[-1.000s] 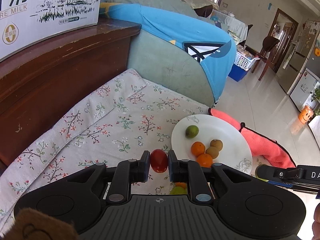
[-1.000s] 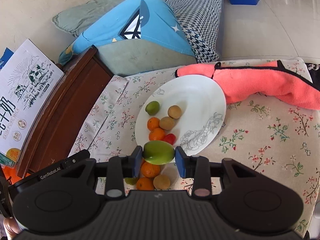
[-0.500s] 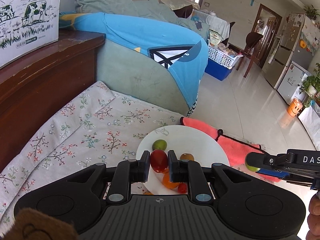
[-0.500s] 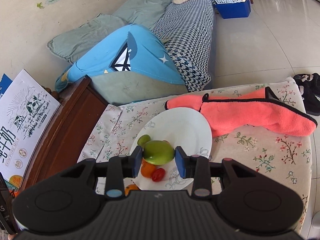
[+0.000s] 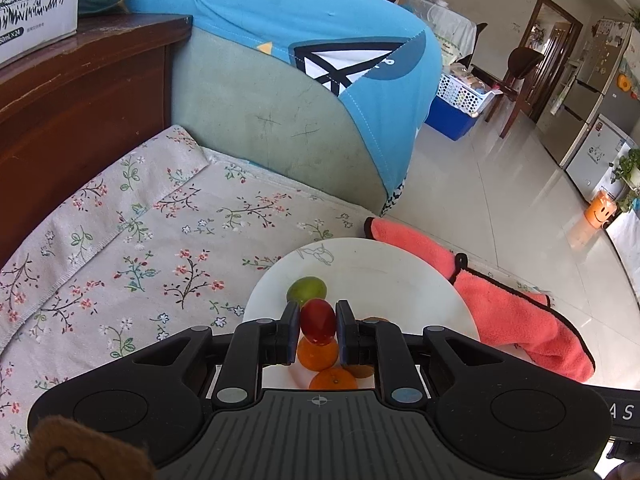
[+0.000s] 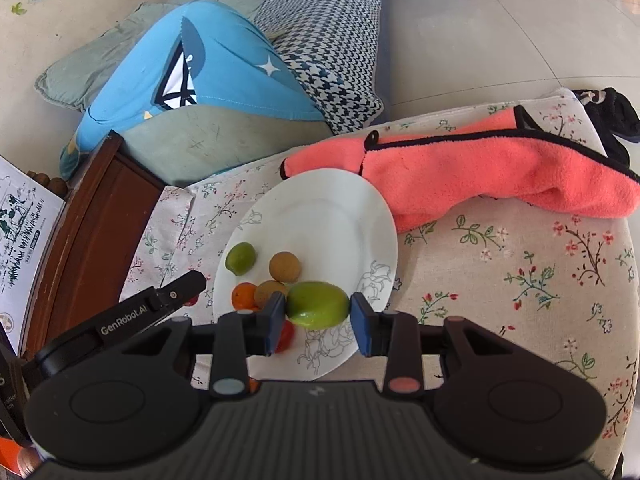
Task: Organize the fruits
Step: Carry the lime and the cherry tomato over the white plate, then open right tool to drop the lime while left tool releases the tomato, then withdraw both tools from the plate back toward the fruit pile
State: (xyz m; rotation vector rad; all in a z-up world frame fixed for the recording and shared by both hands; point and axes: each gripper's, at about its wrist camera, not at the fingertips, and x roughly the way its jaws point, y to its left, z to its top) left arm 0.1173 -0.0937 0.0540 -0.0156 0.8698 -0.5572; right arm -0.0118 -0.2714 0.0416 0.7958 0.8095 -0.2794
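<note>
Left wrist view is showing the left gripper (image 5: 318, 326) clamping a small red fruit (image 5: 317, 320) between its two pads, hovering above the near side of a white plate (image 5: 384, 268). That plate is sitting on a floral cloth (image 5: 152, 240) draped over a low cushioned surface. On the plate beyond the pads, a small green fruit (image 5: 307, 289) is lying, and below the held red fruit two oranges (image 5: 318, 354) are showing, one partly hidden by the gripper body. A coral pink towel (image 5: 512, 312) with dark edging is touching the plate's far right rim. A dark wooden cabinet (image 5: 80, 92) is standing to the left, carrying a milk carton box (image 5: 36, 4), and a sofa arm draped with a blue shirt (image 5: 304, 28) is rising behind the cloth. Right wrist view is showing the right gripper (image 6: 318, 316) holding a larger green fruit (image 6: 318, 305) between its blue pads, hanging over the plate's near portion (image 6: 320, 208). On the plate there, a small green fruit (image 6: 240, 258) is resting toward the left rim, a round brown fruit (image 6: 284, 267) is sitting just beside it, and another brown fruit (image 6: 270, 292) is touching an orange (image 6: 245, 295). A bit of red fruit (image 6: 285, 336) is peeking out beneath the left pad. The other gripper's black finger (image 6: 176, 292) is reaching in at the plate's left edge. The pink towel (image 6: 500, 172) is lying across the cloth past the plate.
</note>
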